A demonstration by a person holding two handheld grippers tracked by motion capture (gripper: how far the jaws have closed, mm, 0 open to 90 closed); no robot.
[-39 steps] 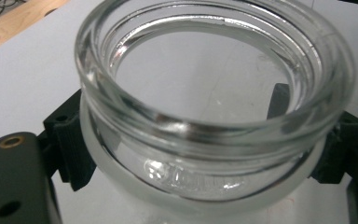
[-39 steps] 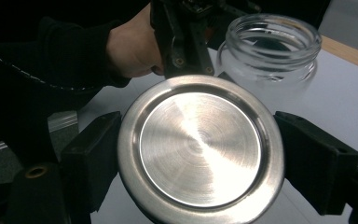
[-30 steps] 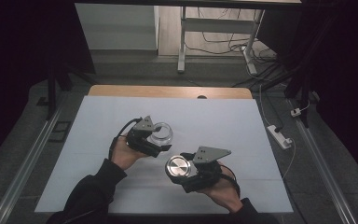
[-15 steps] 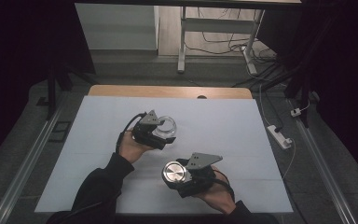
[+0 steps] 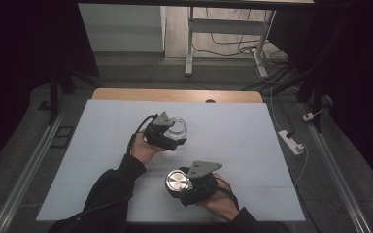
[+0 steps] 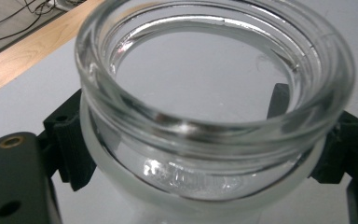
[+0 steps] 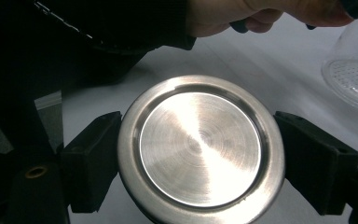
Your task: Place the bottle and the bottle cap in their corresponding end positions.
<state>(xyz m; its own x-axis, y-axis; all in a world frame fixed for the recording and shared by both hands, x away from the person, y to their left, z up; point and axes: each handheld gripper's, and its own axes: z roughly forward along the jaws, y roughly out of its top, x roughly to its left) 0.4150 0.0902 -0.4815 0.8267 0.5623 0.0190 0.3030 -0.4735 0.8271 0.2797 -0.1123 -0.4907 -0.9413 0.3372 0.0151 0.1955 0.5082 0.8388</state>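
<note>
Between the left gripper [image 6: 205,154] jaws sits a glass jar [image 6: 214,93].

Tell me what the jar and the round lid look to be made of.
Jar: clear glass by the look, smooth and glossy; the table shows through its thick rim, with bright reflections. Round lid: brushed metal, probably stainless steel; silvery, with fine concentric circular marks and a soft sheen.

bare white table [image 5: 252,136] all around, both tongs filled, glass jar [image 5: 177,129] left, metal lid [image 5: 177,182] right
</note>
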